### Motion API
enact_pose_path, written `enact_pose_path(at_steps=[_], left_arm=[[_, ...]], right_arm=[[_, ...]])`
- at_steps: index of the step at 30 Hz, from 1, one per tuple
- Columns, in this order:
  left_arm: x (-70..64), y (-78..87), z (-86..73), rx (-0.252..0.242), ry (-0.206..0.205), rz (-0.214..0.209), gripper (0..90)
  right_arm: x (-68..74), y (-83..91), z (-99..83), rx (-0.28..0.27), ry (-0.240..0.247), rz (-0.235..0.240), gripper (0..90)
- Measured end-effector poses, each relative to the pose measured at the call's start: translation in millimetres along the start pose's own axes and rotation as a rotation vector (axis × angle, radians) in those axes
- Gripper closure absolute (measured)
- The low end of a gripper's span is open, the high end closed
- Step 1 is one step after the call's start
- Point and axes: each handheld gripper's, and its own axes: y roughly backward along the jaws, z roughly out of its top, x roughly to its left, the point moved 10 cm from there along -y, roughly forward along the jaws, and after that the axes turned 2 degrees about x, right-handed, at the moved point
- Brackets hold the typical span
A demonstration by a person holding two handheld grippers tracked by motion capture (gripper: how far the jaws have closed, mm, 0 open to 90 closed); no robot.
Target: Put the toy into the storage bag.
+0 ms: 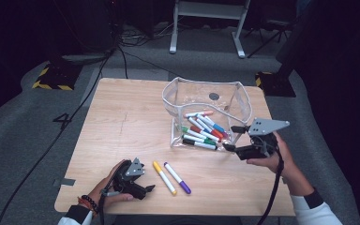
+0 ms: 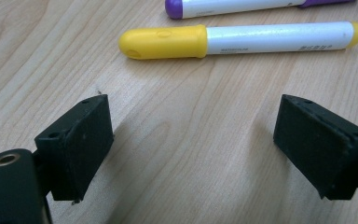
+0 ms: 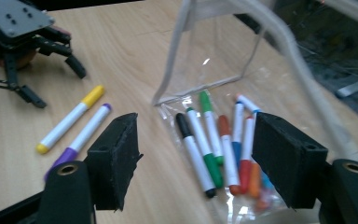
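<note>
The left gripper (image 1: 146, 177) rests open on the wooden table (image 1: 122, 122), just beside the yellow marker (image 2: 237, 39) and purple marker (image 1: 177, 178). The right gripper (image 1: 232, 138), jaws apart, holds nothing beside the clear pouch (image 1: 236, 96) of markers

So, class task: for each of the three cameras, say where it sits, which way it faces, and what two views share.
High view: above the person's side, looking forward and down on the table; both hands, left gripper, right gripper.
Left gripper view: rides the left gripper, over its open jaws toward the yellow marker.
Right gripper view: rides the right gripper, facing the clear pouch.
Shared: all three show the yellow marker and purple marker.
</note>
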Motion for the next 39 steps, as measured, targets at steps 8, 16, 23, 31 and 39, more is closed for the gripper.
enact_pose_path(at_steps=[8, 16, 23, 31, 39], left_arm=[[0.0, 0.0, 0.0, 0.000, 0.001, 0.001, 12.1], [-0.2, 0.1, -0.1, 0.000, 0.002, 0.001, 12.1], [-0.2, 0.1, -0.2, 0.000, 0.003, 0.001, 12.2], [-0.2, 0.3, -0.3, 0.000, 0.003, 0.001, 12.2], [-0.2, 0.3, -0.4, 0.000, 0.003, 0.001, 12.1]], right_arm=[[47.8, -40.7, -32.7, 0.031, 0.022, 0.090, 32.3], [93.6, -78.8, -51.5, 0.065, 0.044, 0.196, 34.5], [123.0, -113.9, -62.8, 0.140, 0.072, 0.237, 32.7], [132.4, -141.5, -68.9, 0.176, 0.061, 0.254, 35.0], [123.2, -153.1, -74.4, 0.189, 0.033, 0.229, 47.6]])
